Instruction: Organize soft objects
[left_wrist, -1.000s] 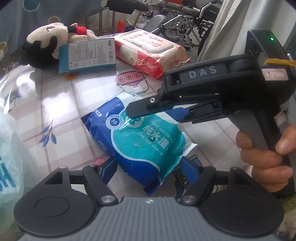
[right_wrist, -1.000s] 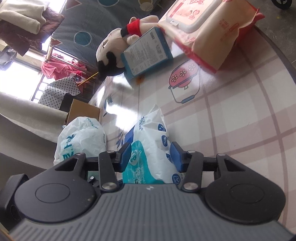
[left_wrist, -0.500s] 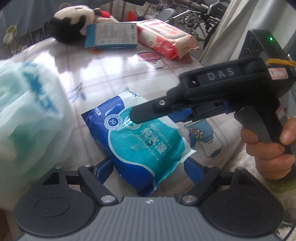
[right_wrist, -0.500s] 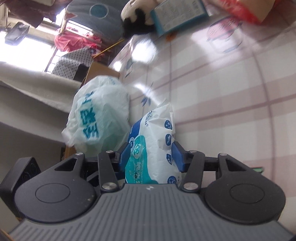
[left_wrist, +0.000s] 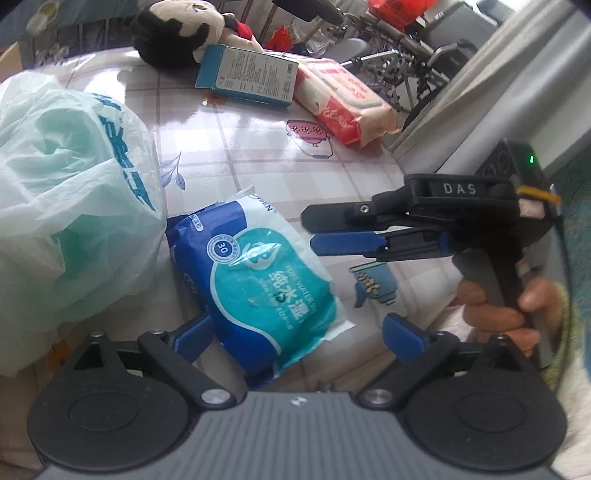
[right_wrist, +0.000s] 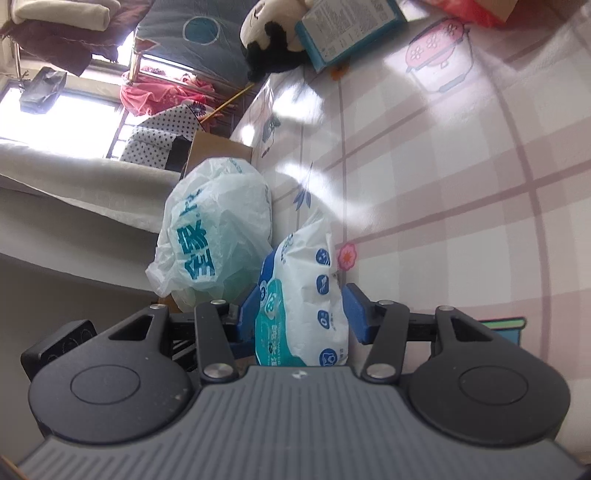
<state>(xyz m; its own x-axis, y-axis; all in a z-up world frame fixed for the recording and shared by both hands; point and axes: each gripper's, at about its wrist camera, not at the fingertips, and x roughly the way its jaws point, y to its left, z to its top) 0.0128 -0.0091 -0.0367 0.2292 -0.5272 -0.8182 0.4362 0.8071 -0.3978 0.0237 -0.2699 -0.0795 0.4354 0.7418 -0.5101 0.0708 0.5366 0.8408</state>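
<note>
One blue wipes pack (left_wrist: 266, 291) is being bracketed, untouched, by the left gripper (left_wrist: 295, 332), whose jaws have just been opening wide; it is being straddled by the half-open right gripper (right_wrist: 301, 314), contact unclear. One plastic bag (left_wrist: 70, 184) is lying left; one plush doll (left_wrist: 177, 29), one box (left_wrist: 251, 75), one red pack (left_wrist: 343, 103) beyond

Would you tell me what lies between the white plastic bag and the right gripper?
The blue wet-wipes pack, flat on the tablecloth beside the white plastic bag, as the left wrist view shows.

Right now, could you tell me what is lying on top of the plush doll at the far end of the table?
A teal box leans on the plush doll, covering its body. Only the head and a red cuff show. The pink wipes pack lies beside the box.
</note>
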